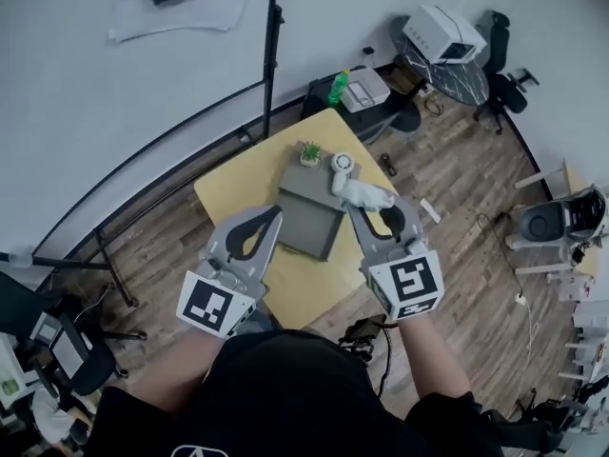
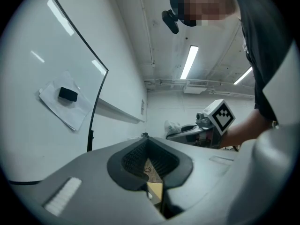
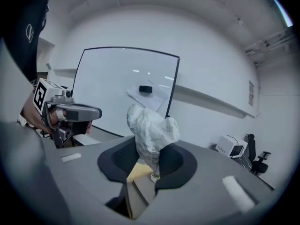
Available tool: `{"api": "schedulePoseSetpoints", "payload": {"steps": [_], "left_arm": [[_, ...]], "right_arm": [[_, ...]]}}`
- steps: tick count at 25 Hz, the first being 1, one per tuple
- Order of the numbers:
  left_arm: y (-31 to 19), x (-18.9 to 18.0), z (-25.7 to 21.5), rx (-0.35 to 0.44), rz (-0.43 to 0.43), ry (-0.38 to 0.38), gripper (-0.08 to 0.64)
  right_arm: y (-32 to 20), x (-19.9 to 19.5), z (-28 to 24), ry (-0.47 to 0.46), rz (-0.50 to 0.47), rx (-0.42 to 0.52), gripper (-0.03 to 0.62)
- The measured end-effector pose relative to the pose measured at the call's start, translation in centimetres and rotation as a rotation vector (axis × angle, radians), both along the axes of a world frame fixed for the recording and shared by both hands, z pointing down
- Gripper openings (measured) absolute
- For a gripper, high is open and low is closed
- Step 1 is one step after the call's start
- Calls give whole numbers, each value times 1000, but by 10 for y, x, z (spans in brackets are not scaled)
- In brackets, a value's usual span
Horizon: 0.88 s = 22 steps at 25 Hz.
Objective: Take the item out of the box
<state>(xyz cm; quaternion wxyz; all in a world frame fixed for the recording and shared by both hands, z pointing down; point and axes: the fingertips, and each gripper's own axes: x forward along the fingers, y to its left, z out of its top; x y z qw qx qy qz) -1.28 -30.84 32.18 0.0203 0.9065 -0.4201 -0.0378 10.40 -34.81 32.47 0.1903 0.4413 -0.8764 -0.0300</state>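
Observation:
A grey box (image 1: 309, 225) lies open in the middle of the yellow table (image 1: 228, 193) in the head view. My right gripper (image 1: 360, 204) is shut on a crumpled white wrapped item (image 1: 367, 194), held up above the box's right edge. In the right gripper view the same white item (image 3: 151, 134) stands up between the jaws of the right gripper (image 3: 151, 149). My left gripper (image 1: 274, 214) hovers over the box's left side, shut with nothing in it. In the left gripper view the jaws of the left gripper (image 2: 147, 138) are together and hold nothing.
A small potted plant (image 1: 310, 152) and a round white object (image 1: 343, 163) sit at the table's far edge. A whiteboard (image 1: 105, 74) on a black stand lies beyond. Chairs, a green bottle (image 1: 338, 86) and a white device (image 1: 443, 34) stand at the far right.

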Motion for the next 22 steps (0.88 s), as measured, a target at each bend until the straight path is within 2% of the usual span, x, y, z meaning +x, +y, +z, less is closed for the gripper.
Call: {"api": "schedulePoseSetpoints", "payload": {"steps": [2, 5, 10, 22], "left_arm": [[-1, 4, -9, 39, 11, -4, -2], [-2, 11, -15, 37, 28, -17, -2], [-9, 19, -22, 47, 48, -23, -2], [-14, 21, -26, 83, 48, -16, -2]], "right_arm": [[9, 9, -13, -71, 47, 42, 106], [21, 23, -27, -165, 105, 116, 106], [34, 34, -32, -238, 163, 201, 106], [37, 44, -8, -309, 213, 171, 106]]}}
